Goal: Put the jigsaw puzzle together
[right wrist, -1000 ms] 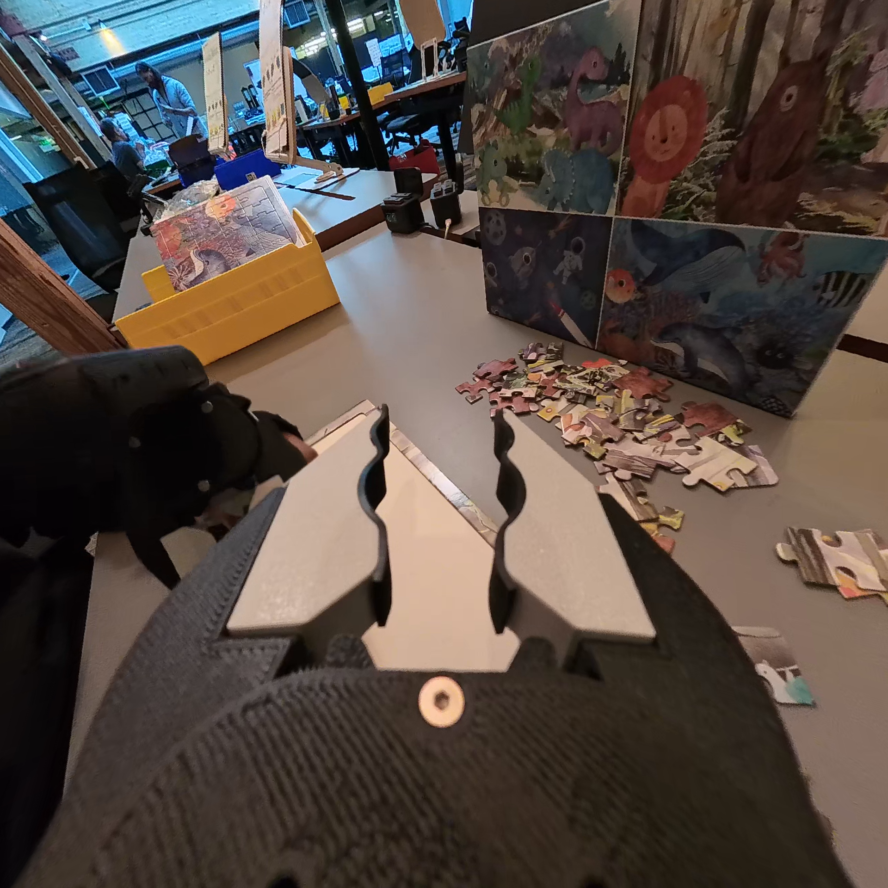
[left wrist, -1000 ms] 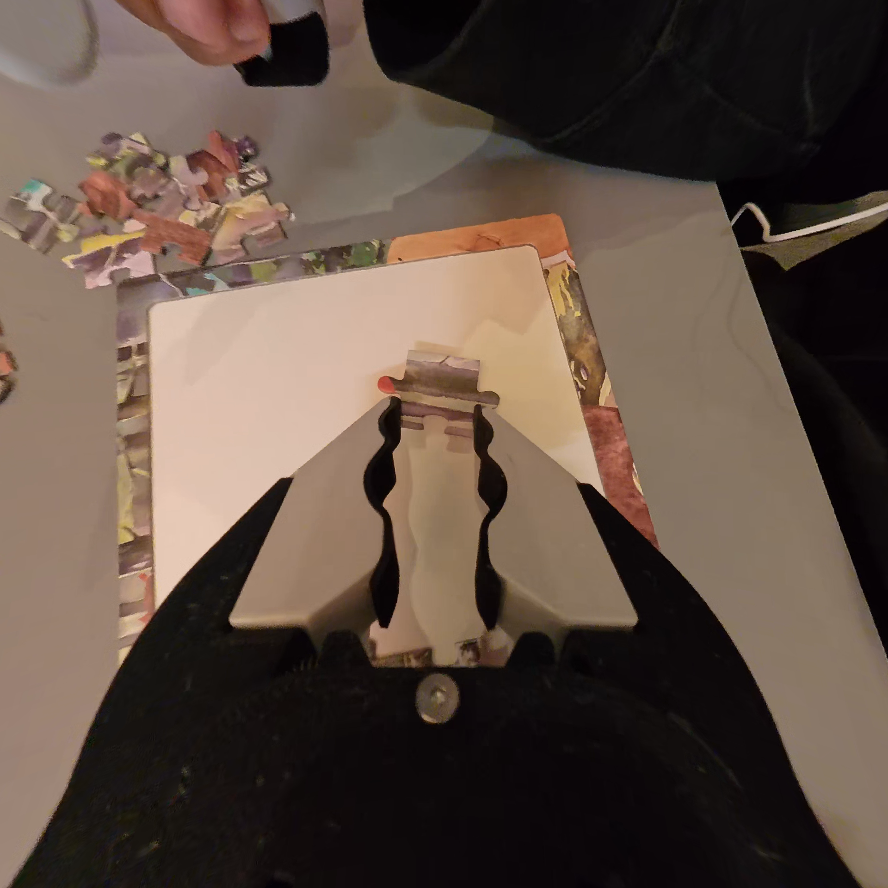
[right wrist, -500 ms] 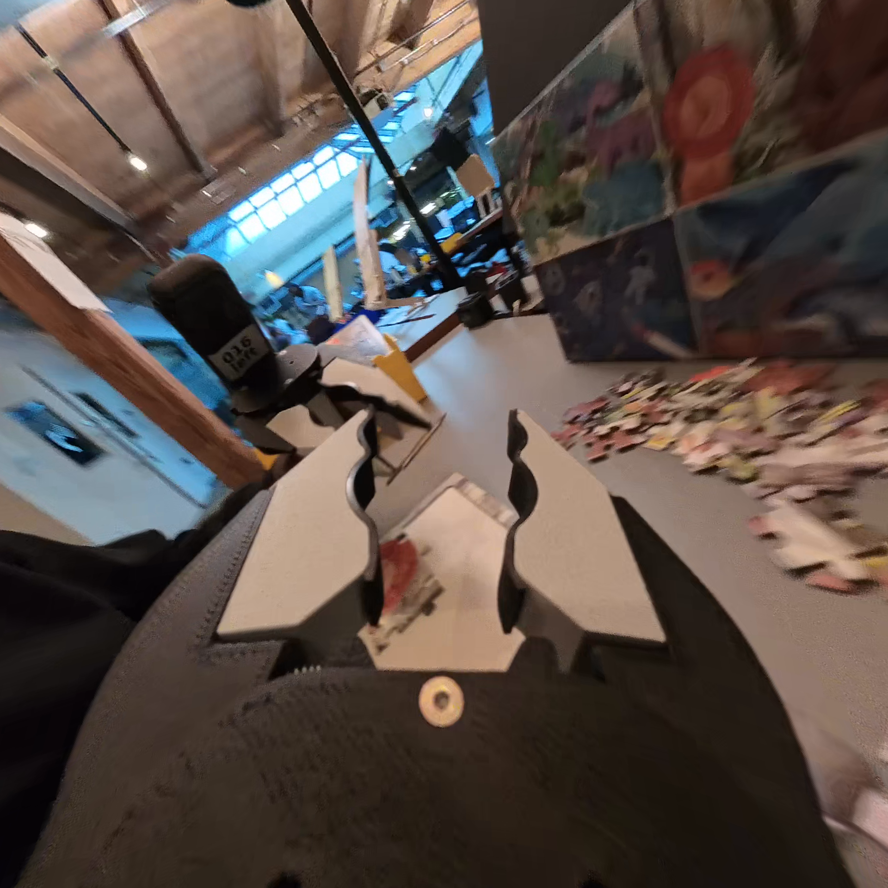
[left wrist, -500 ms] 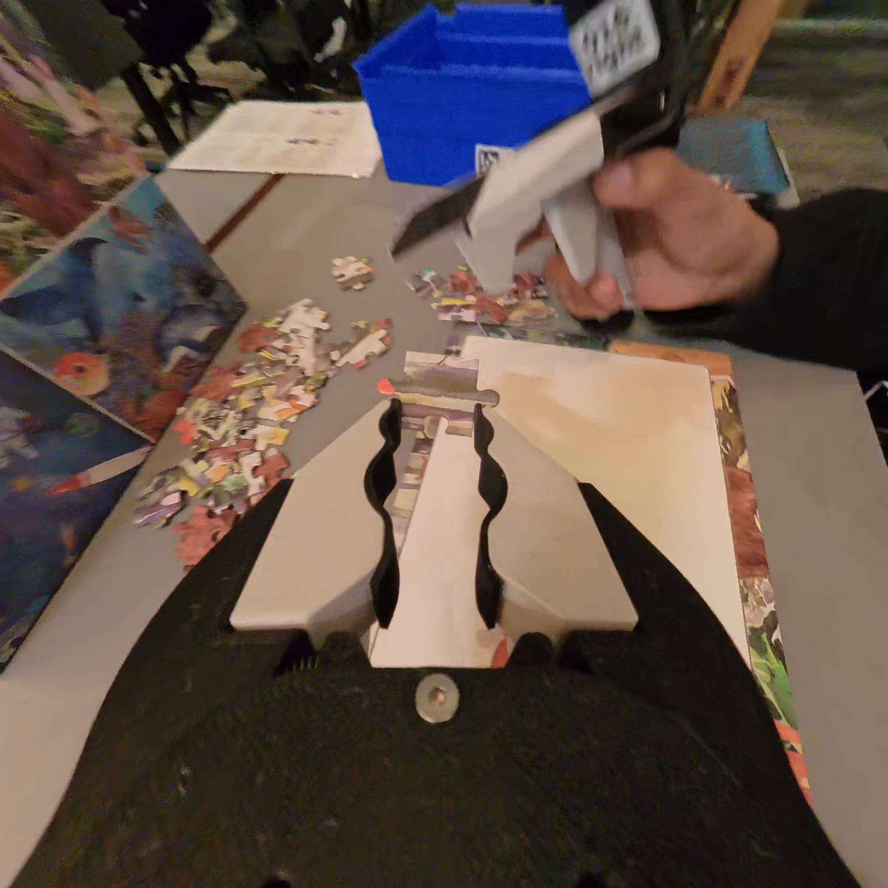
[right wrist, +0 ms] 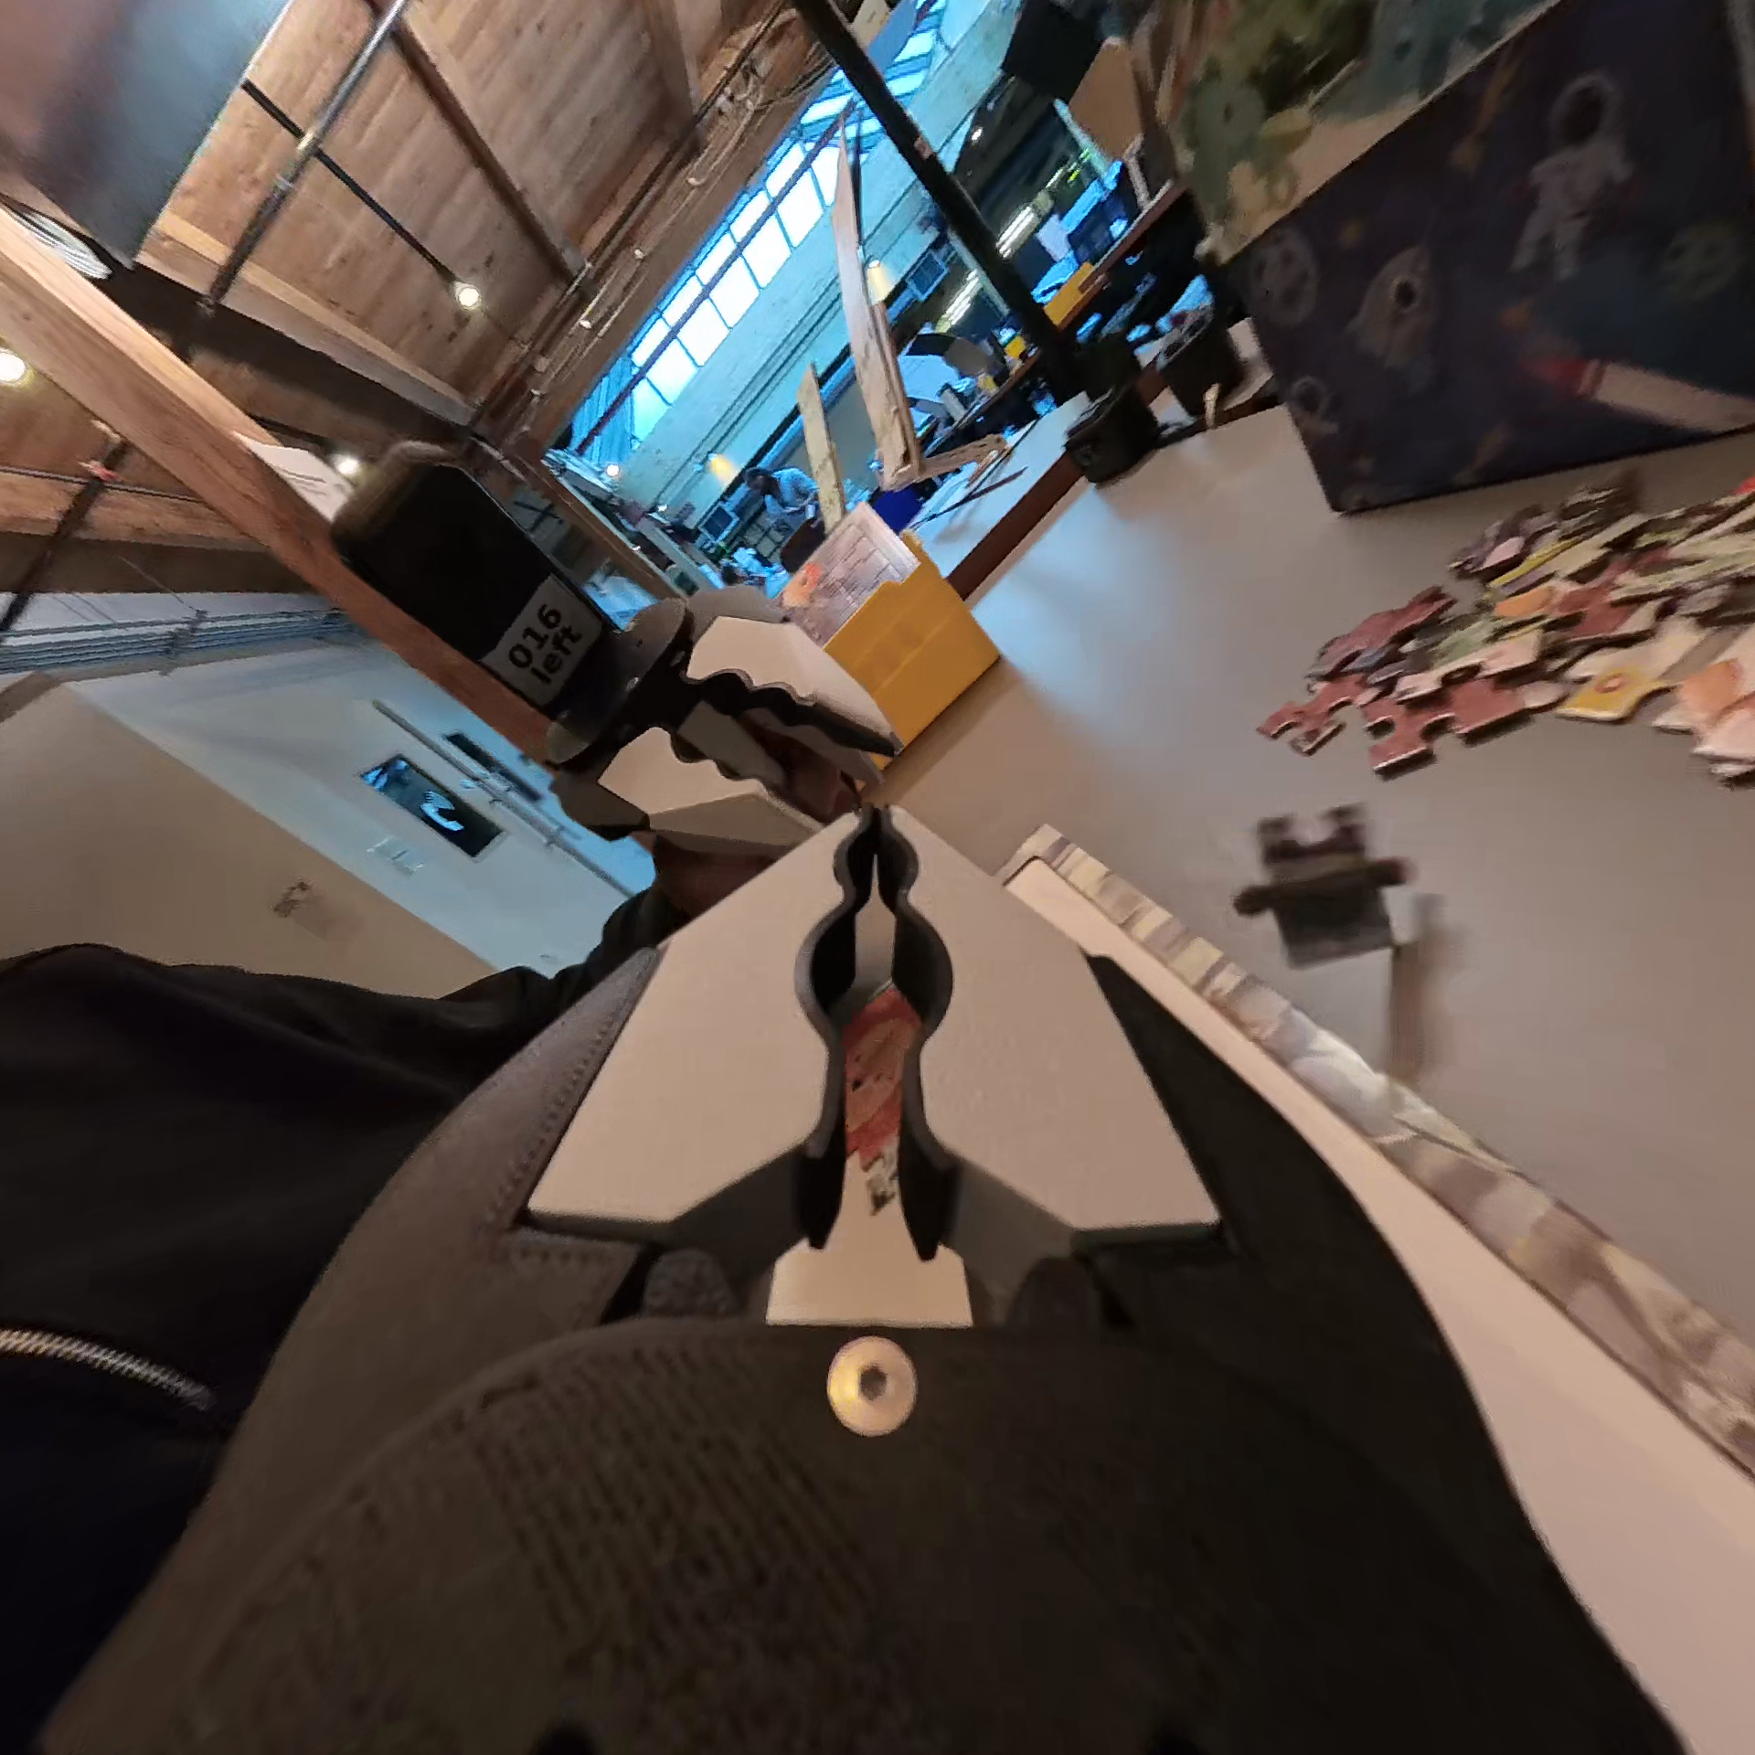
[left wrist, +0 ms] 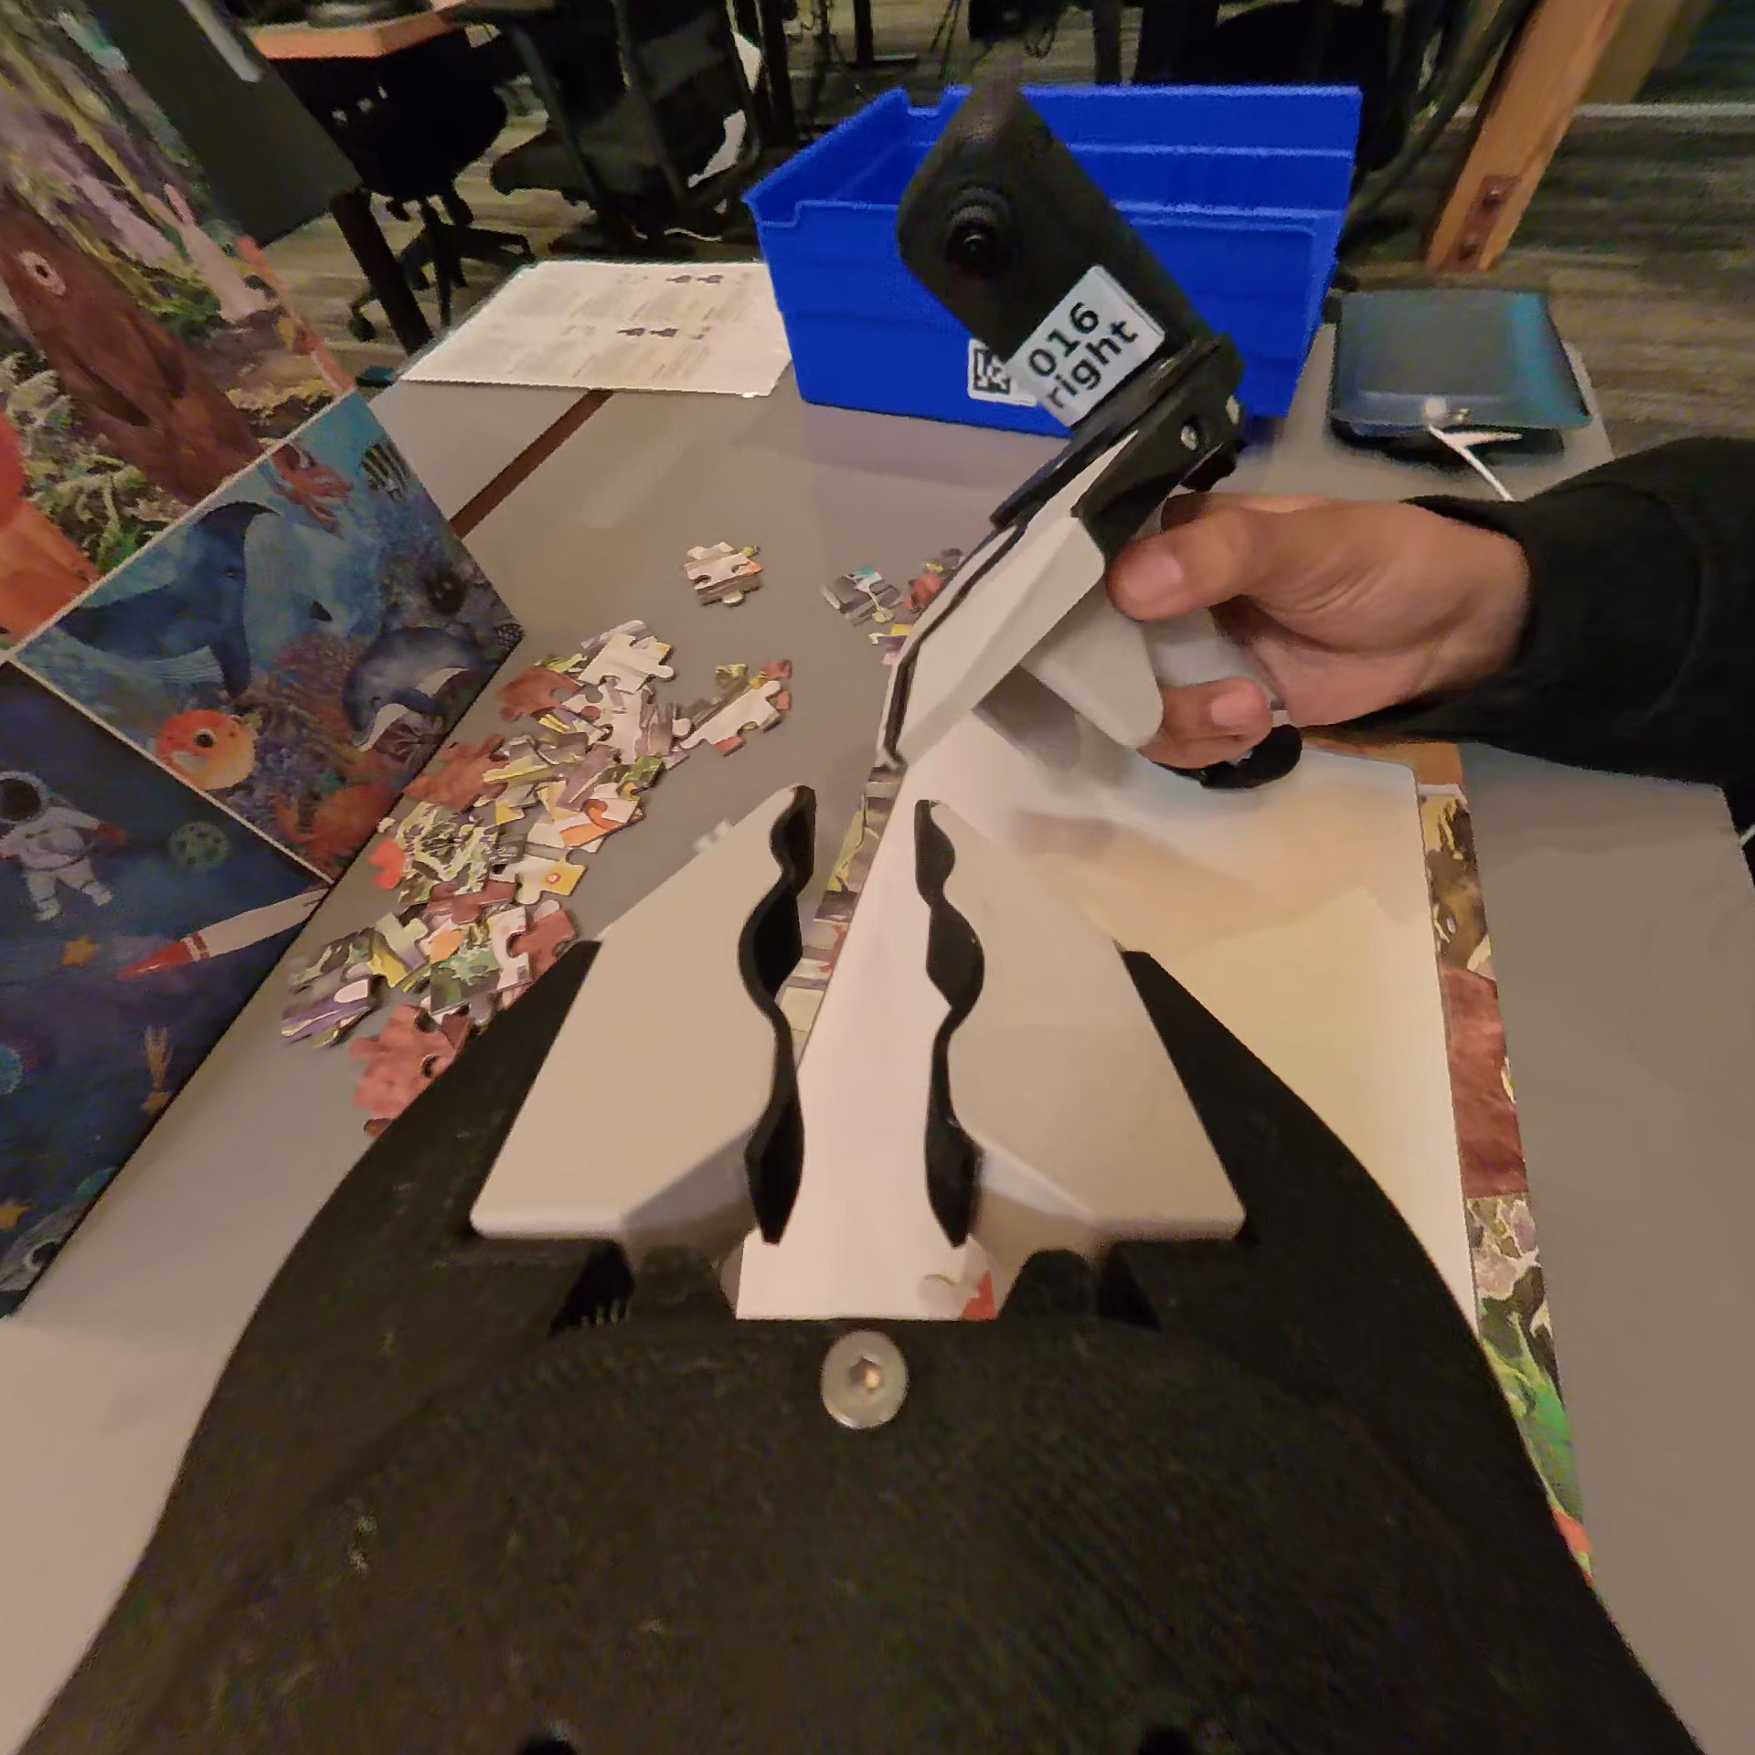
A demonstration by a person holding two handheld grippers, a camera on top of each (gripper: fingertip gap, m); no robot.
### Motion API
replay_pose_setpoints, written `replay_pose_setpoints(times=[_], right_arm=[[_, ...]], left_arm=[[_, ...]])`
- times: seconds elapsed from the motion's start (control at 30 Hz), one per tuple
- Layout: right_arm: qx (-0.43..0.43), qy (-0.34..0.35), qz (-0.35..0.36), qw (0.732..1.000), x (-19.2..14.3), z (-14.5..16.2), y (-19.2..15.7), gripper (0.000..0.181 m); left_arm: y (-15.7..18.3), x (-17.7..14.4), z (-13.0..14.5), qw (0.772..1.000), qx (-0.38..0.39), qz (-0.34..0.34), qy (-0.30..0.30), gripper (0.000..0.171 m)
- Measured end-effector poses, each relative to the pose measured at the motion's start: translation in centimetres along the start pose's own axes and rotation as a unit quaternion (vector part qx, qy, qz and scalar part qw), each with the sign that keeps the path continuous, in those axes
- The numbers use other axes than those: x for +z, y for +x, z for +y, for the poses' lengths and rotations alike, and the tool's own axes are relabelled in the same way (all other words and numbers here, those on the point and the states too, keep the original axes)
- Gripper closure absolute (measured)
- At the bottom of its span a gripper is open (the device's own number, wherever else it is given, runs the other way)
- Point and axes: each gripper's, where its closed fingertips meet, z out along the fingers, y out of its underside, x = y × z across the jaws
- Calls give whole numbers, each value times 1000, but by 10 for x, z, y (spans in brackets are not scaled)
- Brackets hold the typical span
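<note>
A: Item one, the left gripper (left wrist: pixel 859 807)?
B: Jaws parted, nothing between them, held over the near left part of the puzzle tray (left wrist: pixel 1235 950).

A: Right gripper (right wrist: pixel 876 836)?
B: Jaws closed tip to tip. Whether they pinch anything at the tips, I cannot tell. In the left wrist view its tips (left wrist: pixel 897 750) point down at the tray's far left corner, and a bare hand (left wrist: pixel 1320 617) grips the handle.

A: The tray itself?
B: Pale blank centre, a picture border on its edges, flat on the grey worktop (left wrist: pixel 665 475).

A: Loose puzzle pieces (left wrist: pixel 513 836)?
B: One heap left of the tray, a single piece (left wrist: pixel 724 573) farther back, and one dark piece (right wrist: pixel 1320 902) blurred, just beside the tray's edge in the right wrist view.

A: Surroundings?
B: Picture panels (left wrist: pixel 218 608) standing at the left, a blue bin (left wrist: pixel 1092 247) at the far end, printed sheets (left wrist: pixel 617 328) beside it, a yellow bin (right wrist: pixel 902 646) across the worktop.
</note>
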Motion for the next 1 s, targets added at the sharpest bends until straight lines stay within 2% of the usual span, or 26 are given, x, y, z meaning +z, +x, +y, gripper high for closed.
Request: replay_pose_setpoints(times=[0.13,0.33,0.43,0.57,0.67,0.83,1.0], right_arm=[[-37,45,25,998,-22,-28,0,181],[-82,118,53,988,-58,-68,-7,176],[-89,123,56,987,-63,-71,-9,174],[-81,110,49,989,-56,-64,-7,172],[-74,104,46,991,-54,-61,-5,171],[-64,113,35,991,-57,-64,-8,170],[-60,117,34,991,-60,-66,-7,169]], left_arm=[[-14,-5,6,999,-39,1,4,152],[-27,16,46,994,-97,12,-57,143],[-32,36,61,990,-95,32,-101,129],[-44,58,76,984,-46,42,-170,127],[-58,65,82,978,-5,32,-205,140],[-52,66,92,967,-18,99,-232,150],[-47,67,90,967,-31,121,-220,170]])
